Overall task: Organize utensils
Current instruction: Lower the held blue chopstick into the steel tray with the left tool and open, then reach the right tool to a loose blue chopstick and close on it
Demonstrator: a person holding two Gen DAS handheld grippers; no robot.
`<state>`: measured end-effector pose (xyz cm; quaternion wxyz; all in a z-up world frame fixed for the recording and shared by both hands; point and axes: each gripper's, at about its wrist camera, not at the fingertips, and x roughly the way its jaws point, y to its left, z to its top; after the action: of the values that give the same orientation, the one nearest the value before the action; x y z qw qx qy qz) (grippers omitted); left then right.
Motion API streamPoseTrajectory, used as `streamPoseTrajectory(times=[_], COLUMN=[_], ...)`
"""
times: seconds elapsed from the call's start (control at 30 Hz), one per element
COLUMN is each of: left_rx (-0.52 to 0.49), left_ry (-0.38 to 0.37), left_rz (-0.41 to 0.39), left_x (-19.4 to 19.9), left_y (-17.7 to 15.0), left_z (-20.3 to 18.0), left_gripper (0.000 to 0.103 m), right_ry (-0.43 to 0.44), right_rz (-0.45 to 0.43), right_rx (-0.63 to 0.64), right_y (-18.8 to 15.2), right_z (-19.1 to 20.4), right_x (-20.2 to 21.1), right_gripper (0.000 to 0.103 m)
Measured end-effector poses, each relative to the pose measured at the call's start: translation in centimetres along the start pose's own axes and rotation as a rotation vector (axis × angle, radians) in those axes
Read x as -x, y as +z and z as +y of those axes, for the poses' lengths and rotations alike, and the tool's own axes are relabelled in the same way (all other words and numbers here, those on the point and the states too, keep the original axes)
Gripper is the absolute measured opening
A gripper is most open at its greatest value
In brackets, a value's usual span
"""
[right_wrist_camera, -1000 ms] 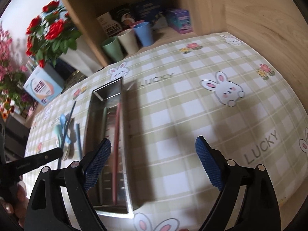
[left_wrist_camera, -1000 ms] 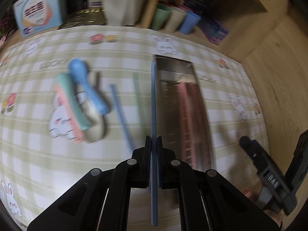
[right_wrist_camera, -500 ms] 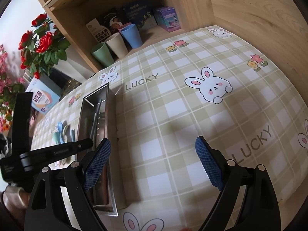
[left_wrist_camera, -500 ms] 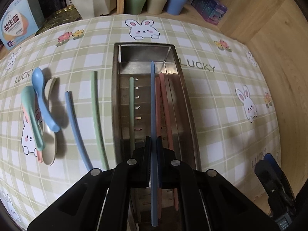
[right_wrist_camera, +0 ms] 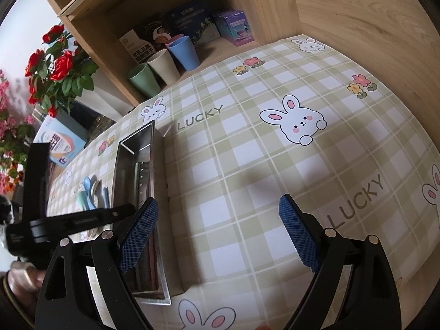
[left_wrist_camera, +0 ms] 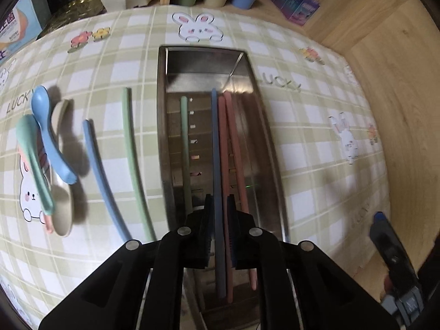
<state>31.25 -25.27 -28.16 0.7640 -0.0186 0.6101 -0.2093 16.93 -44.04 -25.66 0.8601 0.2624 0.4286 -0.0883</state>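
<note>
My left gripper (left_wrist_camera: pixel 219 209) is over the near end of the steel tray (left_wrist_camera: pixel 165 126). Its jaws stand slightly apart around a blue chopstick (left_wrist_camera: pixel 216 148), which lies low in the tray. Two pink chopsticks (left_wrist_camera: pixel 229 143) and a green chopstick (left_wrist_camera: pixel 184 137) lie in the tray. On the cloth to its left lie a green chopstick (left_wrist_camera: pixel 132 148), a blue chopstick (left_wrist_camera: pixel 97 165) and three spoons: blue (left_wrist_camera: pixel 46 126), green (left_wrist_camera: pixel 31 154), beige (left_wrist_camera: pixel 62 206). My right gripper (right_wrist_camera: pixel 217 231) is open and empty over the cloth, right of the tray (right_wrist_camera: pixel 152 148).
Green, beige and blue cups (right_wrist_camera: pixel 165 66) stand at the shelf's foot behind the tray. Boxes (right_wrist_camera: pixel 233 27) sit in the shelf. A flower pot (right_wrist_camera: pixel 60 66) and a carton (right_wrist_camera: pixel 60 143) stand at the back left. A wooden wall (right_wrist_camera: pixel 371 27) bounds the right side.
My left gripper has carried the blue chopstick right, from beside the tray to over it, and lowered it in. Its jaws have loosened. My right gripper drew back to the right.
</note>
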Motion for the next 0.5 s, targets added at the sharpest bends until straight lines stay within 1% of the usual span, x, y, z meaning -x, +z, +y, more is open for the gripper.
streamPoseTrajectory(times=[0.03,0.13,0.2,0.27,0.37,0.43,0.5], left_rx=[-0.011,-0.072,-0.091,-0.102,-0.07,-0.061,-0.047], left_ry=[-0.007,-0.015,-0.002,0.023,0.024,0.044,0.083], left_rz=[-0.013,-0.089,-0.142,-0.193,-0.218,-0.228,-0.237], left_x=[0.6,3.6,5.2,6.8,8.1,8.7,9.2], left_y=[-0.1,-0.3,-0.4,-0.9,-1.5,-2.1,-2.8], left_z=[0.1,0.8,1.7,3.4,6.2,7.7,9.5], left_gripper=[0.011,0.011,0.011,0.011,0.011,0.011,0.011], right_ry=[-0.003,-0.011,-0.018,-0.023,-0.01,0.01,0.022], right_rz=[-0.002,-0.007,-0.007,0.006,0.016,0.031,0.041], right_rx=[0.003,0.019,0.025,0.017,0.012,0.026,0.043], right_y=[0.0,0.0,-0.1,-0.1,-0.4,-0.6,-0.9], right_z=[0.1,0.6,1.0,1.1,1.4,2.0,2.5], right_x=[0.1,0.4,0.5,0.2,-0.3,-0.6,-0.8], right_gripper=[0.086,0.086,0.086,0.086,0.086,0.086,0.086])
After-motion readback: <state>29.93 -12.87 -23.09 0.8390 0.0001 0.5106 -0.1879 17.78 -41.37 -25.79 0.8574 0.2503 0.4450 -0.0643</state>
